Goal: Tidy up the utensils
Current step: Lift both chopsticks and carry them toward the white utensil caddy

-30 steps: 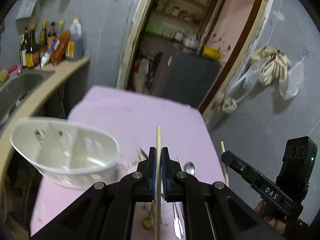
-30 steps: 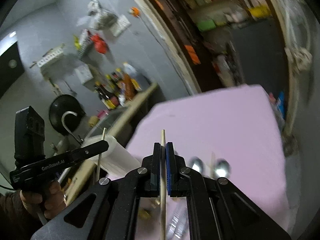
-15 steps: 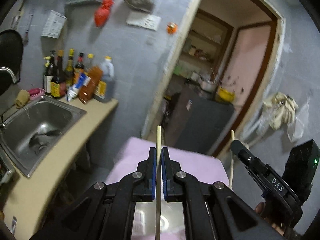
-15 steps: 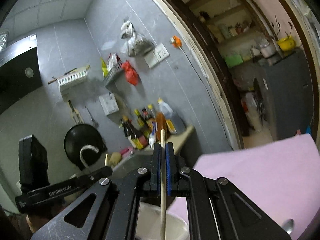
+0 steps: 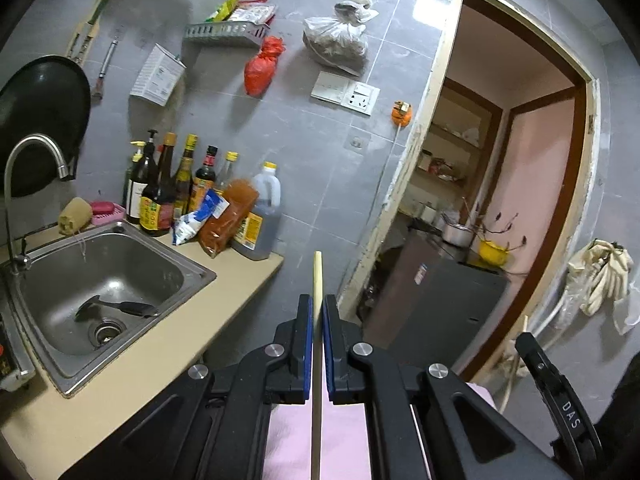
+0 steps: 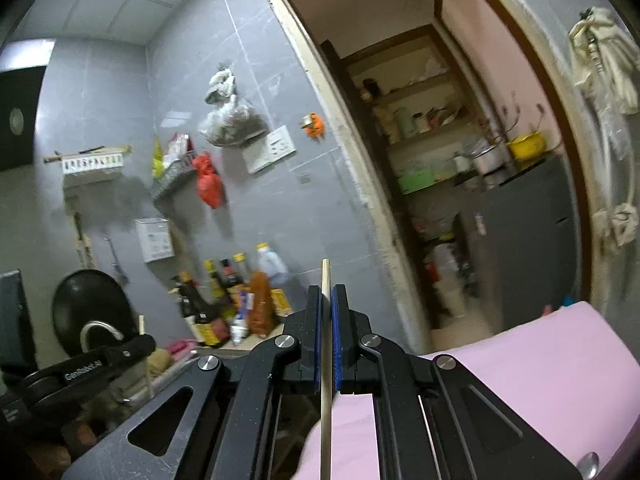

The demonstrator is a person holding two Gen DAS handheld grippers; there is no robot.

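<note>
My left gripper [image 5: 316, 312] is shut on a pale wooden chopstick [image 5: 317, 276] that stands up between the pads, tip toward the wall. My right gripper [image 6: 327, 300] is shut on a second wooden chopstick [image 6: 326, 276], also pointing up. Both grippers are raised and tilted upward above the pink table cloth [image 6: 552, 376], which also shows in the left wrist view [image 5: 344, 440]. The right gripper shows at the lower right of the left wrist view [image 5: 532, 344], the left gripper at the lower left of the right wrist view [image 6: 132, 346]. A spoon's tip [image 6: 588, 460] lies on the cloth. The white holder is out of view.
A steel sink [image 5: 100, 280] with a faucet [image 5: 32, 152] sits in a beige counter [image 5: 160, 360] at left. Several sauce bottles [image 5: 180, 192] stand by the grey tiled wall. A black wok [image 5: 40, 120] hangs there. An open doorway [image 5: 500, 200] with a dark cabinet [image 5: 440, 304] lies ahead.
Both grippers have tilted and risen from looking down at the table, holder and spoons to facing the wall and doorway. Each still grips its chopstick.
</note>
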